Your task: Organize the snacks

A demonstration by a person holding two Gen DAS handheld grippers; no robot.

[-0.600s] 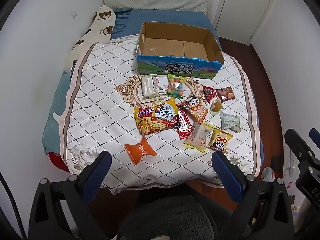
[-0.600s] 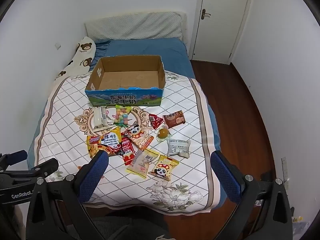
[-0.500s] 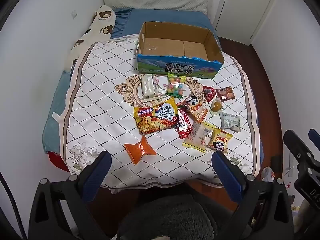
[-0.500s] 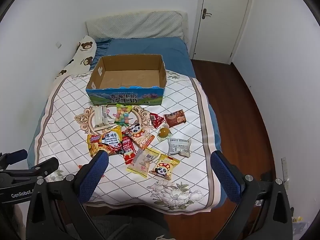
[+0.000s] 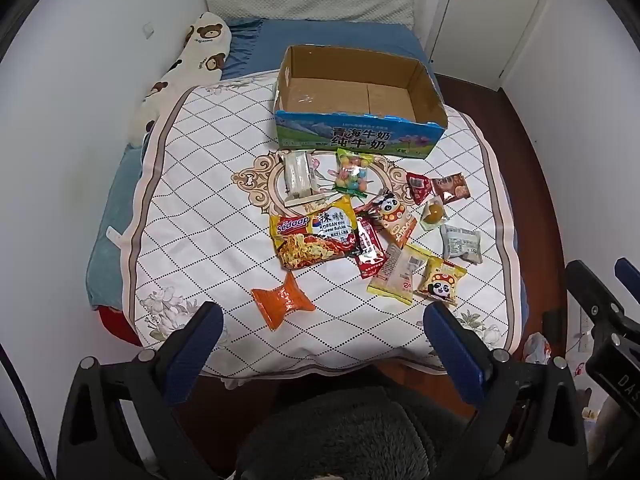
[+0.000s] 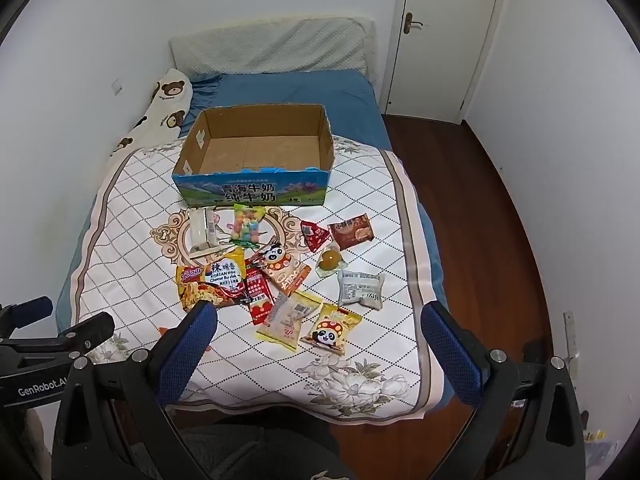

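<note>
Evidently nothing is sorted yet; snack packets (image 5: 360, 232) lie scattered on the bed at six o'clock from the empty milk carton (image 5: 356, 96); left claw (image 5: 320, 344) and right claw (image 6: 320, 344) hover wide open, empty, ready to pick.

Bed (image 5: 248, 52) under quilted cover (image 5: 192, 208). On cover: open cardboard box (image 5: 356, 136) farthest from tool, snack packets (image 5: 360, 232) between, orange packet (image 5: 282, 300) nearest left tool. Bear-print pillow (image 5: 188, 68) far left.
</note>
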